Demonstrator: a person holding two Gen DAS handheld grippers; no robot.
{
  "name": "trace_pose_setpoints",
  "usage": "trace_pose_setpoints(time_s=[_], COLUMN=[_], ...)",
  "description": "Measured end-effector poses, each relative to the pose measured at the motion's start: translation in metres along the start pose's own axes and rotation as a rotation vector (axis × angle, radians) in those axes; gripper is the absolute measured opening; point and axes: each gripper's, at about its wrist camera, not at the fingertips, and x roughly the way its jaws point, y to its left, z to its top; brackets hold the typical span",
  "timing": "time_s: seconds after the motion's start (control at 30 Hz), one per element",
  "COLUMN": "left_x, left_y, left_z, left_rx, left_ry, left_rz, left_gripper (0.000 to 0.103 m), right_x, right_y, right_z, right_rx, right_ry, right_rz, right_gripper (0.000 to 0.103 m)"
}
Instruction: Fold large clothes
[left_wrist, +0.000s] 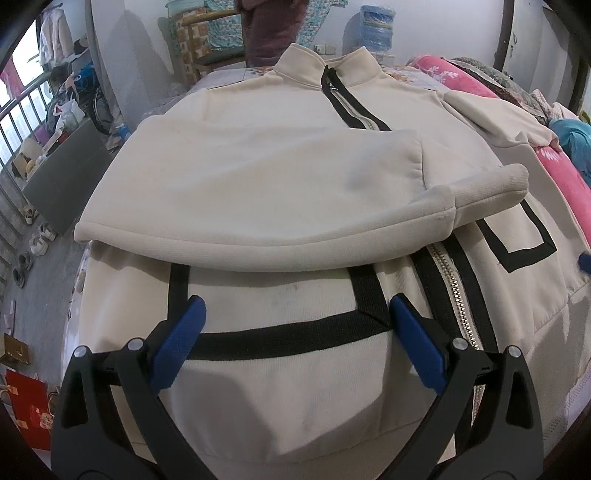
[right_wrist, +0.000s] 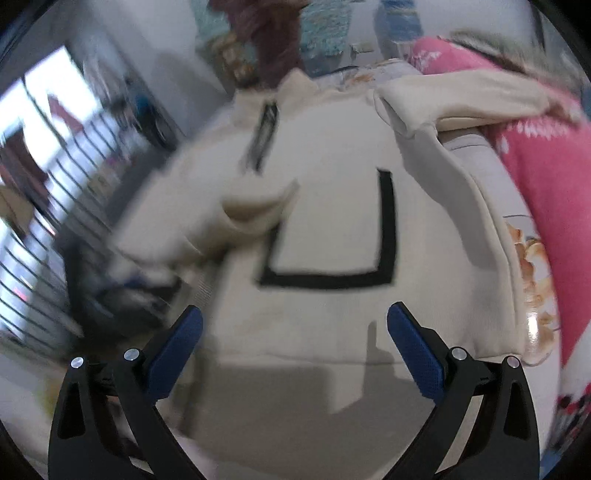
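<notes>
A cream zip-up jacket (left_wrist: 258, 173) with black trim lies face up on a bed, collar at the far end. Its left sleeve (left_wrist: 369, 192) is folded across the chest, the cuff pointing right. The other sleeve (left_wrist: 498, 122) lies out to the right. My left gripper (left_wrist: 295, 314) is open and empty, just above the black-edged pocket near the hem. In the blurred right wrist view the jacket (right_wrist: 332, 236) fills the middle. My right gripper (right_wrist: 295, 325) is open and empty above the hem, below the right pocket outline (right_wrist: 384, 229).
A pink blanket (left_wrist: 554, 173) is piled along the bed's right side, also in the right wrist view (right_wrist: 546, 177). A window with bars (left_wrist: 14, 110), shoes (left_wrist: 37, 240) and clutter are on the floor at the left. A person in purple (left_wrist: 269, 33) stands beyond the bed.
</notes>
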Motion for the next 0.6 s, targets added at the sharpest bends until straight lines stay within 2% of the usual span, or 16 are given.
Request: trace_pose_setpoints(time_s=[0.07,0.13,0.2,0.3,0.37,0.47,0.53,0.6], left_x=[0.000,-0.001,-0.007,-0.030,-0.038,-0.039,-0.038,-0.032], left_y=[0.000,0.000,0.002,0.013,0.025,0.052,0.074,0.094], left_z=[0.000,0.000,0.001,0.000,-0.001,-0.006,-0.010,-0.013], left_rx=[0.002,0.008,0.008,-0.017,-0.036,-0.078,-0.125,-0.161], left_ry=[0.000,0.006,0.005,-0.067,-0.087,-0.083,-0.075,-0.049], left_rz=[-0.003,-0.002,-0.007,-0.047,-0.060,-0.043,-0.041,-0.038], left_gripper=[0.096,0.096,0.096,0.096,0.096,0.095,0.084,0.068], right_x=[-0.004,0.001,0.011,0.033,0.050,0.084,0.106,0.116], right_y=[-0.005,-0.009,-0.011,-0.009,-0.003,0.007,0.011,0.015], right_z=[0.012,0.021,0.029,0.043,0.055,0.066,0.069,0.069], right_rx=[0.085,0.152,0.224,0.303,0.314,0.302,0.269,0.253], right_ry=[0.005,0.028,0.070,0.126,0.148,0.206,0.253,0.271], right_rz=[0.087,0.131,0.186,0.264,0.264,0.199,0.114,0.075], right_gripper=[0.098,0.098,0.092,0.087,0.084,0.074,0.062,0.034])
